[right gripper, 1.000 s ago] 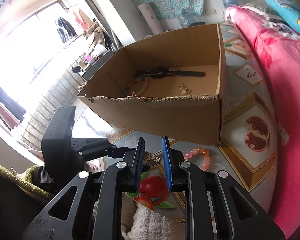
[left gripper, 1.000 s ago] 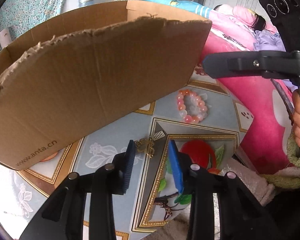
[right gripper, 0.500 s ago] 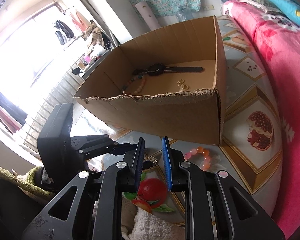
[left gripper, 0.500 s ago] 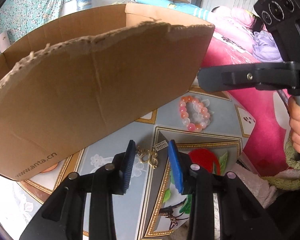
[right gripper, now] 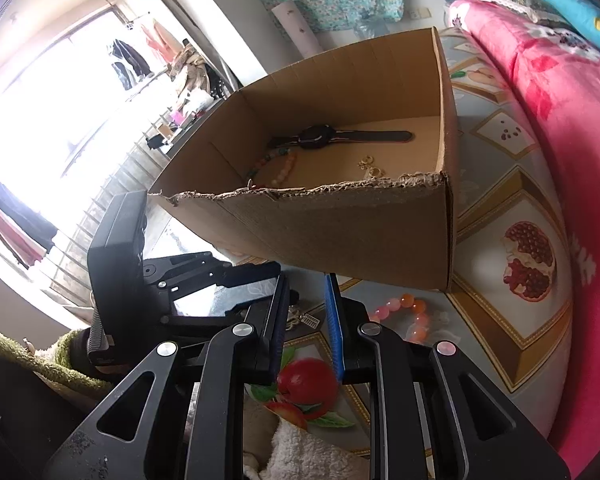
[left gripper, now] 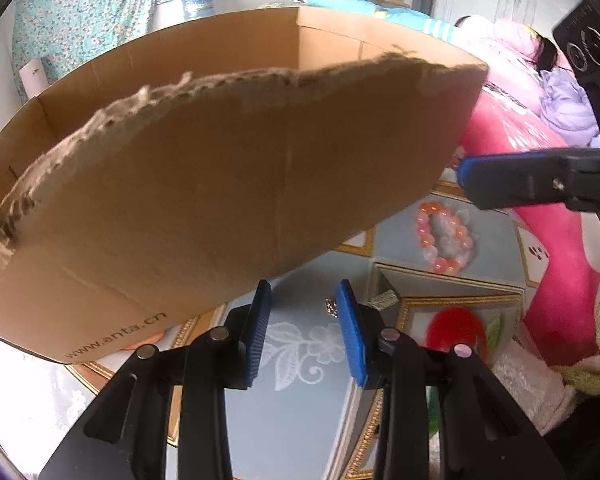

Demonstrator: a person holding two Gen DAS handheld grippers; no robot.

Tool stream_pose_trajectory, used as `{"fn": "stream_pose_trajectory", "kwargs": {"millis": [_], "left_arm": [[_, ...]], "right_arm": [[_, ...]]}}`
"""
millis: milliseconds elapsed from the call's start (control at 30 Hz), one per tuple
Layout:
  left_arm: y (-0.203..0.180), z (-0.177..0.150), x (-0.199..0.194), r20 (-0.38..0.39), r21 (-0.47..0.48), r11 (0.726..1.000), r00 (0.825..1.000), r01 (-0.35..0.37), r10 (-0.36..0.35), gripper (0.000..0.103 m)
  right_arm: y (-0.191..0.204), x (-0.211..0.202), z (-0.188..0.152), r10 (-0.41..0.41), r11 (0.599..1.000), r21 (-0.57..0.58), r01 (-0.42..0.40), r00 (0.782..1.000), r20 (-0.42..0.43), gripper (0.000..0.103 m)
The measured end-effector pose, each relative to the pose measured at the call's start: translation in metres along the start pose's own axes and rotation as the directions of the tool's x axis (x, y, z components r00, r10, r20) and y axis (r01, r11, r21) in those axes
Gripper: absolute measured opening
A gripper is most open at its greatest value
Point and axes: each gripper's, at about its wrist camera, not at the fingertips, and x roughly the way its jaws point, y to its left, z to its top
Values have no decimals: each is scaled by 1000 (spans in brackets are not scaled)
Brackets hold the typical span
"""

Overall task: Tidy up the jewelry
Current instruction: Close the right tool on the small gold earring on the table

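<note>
Here we hold both grippers low before the cardboard box point(left gripper: 220, 200), which is printed "www.anta.cn" on its near wall.

We see the left gripper point(left gripper: 303, 332) with fingers spread and nothing between them, just beside a small gold trinket point(left gripper: 332, 306) on the patterned tablecloth point(left gripper: 300, 380). The right gripper point(right gripper: 306, 320) has its pads parted by a narrow gap, empty. The pink bead bracelet point(left gripper: 444, 240) lies on the cloth beside the box corner. Inside the box we see a black watch point(right gripper: 340, 137), a beaded bracelet point(right gripper: 276, 168) and gold earrings point(right gripper: 370, 166).
</note>
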Motion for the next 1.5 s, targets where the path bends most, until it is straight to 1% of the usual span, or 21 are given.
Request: {"fn": "stream_pose_trajectory", "kwargs": {"millis": [67,167,233,367,533,567,667,733,800,900,1033,1267,1400,1500], "left_arm": [[0,-1,-1,3,-2,1000,1000,-4,4,33],[-8,-4,-3,15,37,997,998,-69,69,33],[-7,-6,-5,15,40,994,995,-98,97,33],[1,-10,-10,15,1,990,990,-141,141,33],[11,-16,-17,17,-46,986,986,-162,163,33],[15,-19,-20,17,-55,985,986,-164,165,33],[13,-21,-21,22,-77,982,985,-170,172,33],[14,-23,-24,27,-89,981,984,-171,174,33],[14,-29,-27,33,-101,980,984,-169,173,33],[15,-31,-29,33,-112,981,986,-158,163,33],[19,-37,-32,39,-109,984,988,-143,148,33],[23,-40,-33,51,-114,987,992,-112,119,33],[28,-43,-33,50,-116,988,993,-102,108,33],[29,-43,-32,47,-120,988,993,-99,105,33]], "right_arm": [[0,0,0,-3,1000,1,3,1000,0,19],[0,1,1,-3,1000,2,3,1000,0,19],[0,0,1,-2,1000,0,2,1000,1,19],[0,1,-1,7,1000,-2,-7,1000,-3,19],[9,7,-5,20,999,-41,-21,1000,-23,19],[12,10,-7,24,998,-53,-26,999,-31,19],[25,22,-16,26,994,-108,-34,997,-75,19],[35,34,-23,2,986,-168,-21,994,-109,20],[42,46,-29,-38,975,-224,7,990,-134,20],[46,59,-32,-85,959,-279,40,985,-152,20],[47,73,-31,-166,931,-351,101,973,-160,19],[50,81,-29,-205,896,-424,131,969,-135,19],[57,89,-29,-218,867,-481,131,967,-131,19],[61,91,-26,-221,856,-502,124,966,-137,19]]}}
